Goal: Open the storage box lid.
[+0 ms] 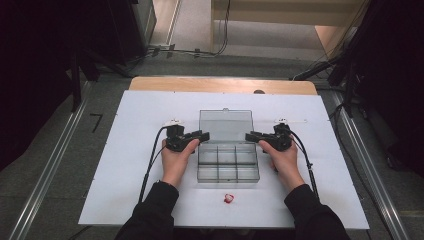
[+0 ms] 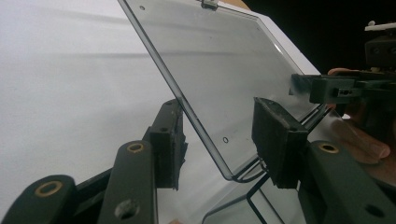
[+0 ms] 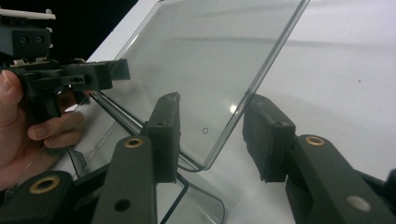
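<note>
My left gripper point(image 1: 200, 135) sits at the left side edge of the clear plastic box point(image 1: 228, 159), its jaws pointing inward across the hinge line. In the left gripper view the lid point(image 2: 219, 70) rises tilted between my two pads point(image 2: 275, 140), and there is a gap on each side: the jaws stand apart around the lid's edge and press on nothing. I judge I have them there to steady the lid near its corner, where it pivots, so it cannot flop either way.

Between my two tools lies the box itself, its divided compartments toward me and the lid leaning back from the far wall. Nearer to me than both grippers, a small red thing point(image 1: 228, 198) lies alone on the white table point(image 1: 125, 165), well apart from the box.

My right gripper point(image 1: 248, 136) mirrors the left at the box's right edge. In the right gripper view the lid's edge point(image 3: 252, 93) runs between the pads point(image 3: 266, 135) with daylight on both sides, so this one is also parted and holding nothing. Working both sides evenly should keep the thin lid from twisting.
</note>
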Demonstrator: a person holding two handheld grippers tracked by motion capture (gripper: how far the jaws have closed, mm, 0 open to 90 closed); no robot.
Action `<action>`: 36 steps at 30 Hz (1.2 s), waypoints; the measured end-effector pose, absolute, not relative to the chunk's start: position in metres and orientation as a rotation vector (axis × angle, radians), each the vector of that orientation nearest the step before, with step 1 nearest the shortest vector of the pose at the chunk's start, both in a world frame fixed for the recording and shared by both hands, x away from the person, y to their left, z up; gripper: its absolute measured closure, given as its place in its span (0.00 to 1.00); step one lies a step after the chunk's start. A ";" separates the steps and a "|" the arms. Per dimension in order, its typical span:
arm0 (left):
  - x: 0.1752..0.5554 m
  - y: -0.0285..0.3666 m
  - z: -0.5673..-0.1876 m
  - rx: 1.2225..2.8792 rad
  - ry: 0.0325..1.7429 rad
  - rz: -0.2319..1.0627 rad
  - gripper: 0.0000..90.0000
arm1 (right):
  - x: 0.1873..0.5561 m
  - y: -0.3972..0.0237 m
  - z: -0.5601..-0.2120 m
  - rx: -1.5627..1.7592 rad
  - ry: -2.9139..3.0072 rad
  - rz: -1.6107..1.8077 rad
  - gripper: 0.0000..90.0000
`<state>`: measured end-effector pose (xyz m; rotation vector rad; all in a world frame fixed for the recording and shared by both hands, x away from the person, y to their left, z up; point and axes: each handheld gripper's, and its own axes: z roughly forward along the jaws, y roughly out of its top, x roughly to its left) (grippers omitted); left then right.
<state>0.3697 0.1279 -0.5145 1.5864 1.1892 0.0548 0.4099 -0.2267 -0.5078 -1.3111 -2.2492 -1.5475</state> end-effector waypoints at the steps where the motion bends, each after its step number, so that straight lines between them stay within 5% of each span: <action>1: 0.370 0.128 -0.515 1.586 1.194 0.054 0.58 | 0.410 -0.227 -0.508 -1.316 -2.249 -1.542 0.59; 20: 0.369 0.127 -0.514 1.609 1.214 0.060 0.42 | 0.408 -0.225 -0.508 -1.386 -2.273 -1.501 0.46; 27: 0.362 0.125 -0.508 1.642 1.147 0.118 0.13 | 0.403 -0.225 -0.503 -1.372 -2.324 -1.552 0.21; 36: 0.341 0.135 -0.492 1.642 1.014 0.138 0.02 | 0.387 -0.230 -0.488 -1.298 -2.440 -1.590 0.08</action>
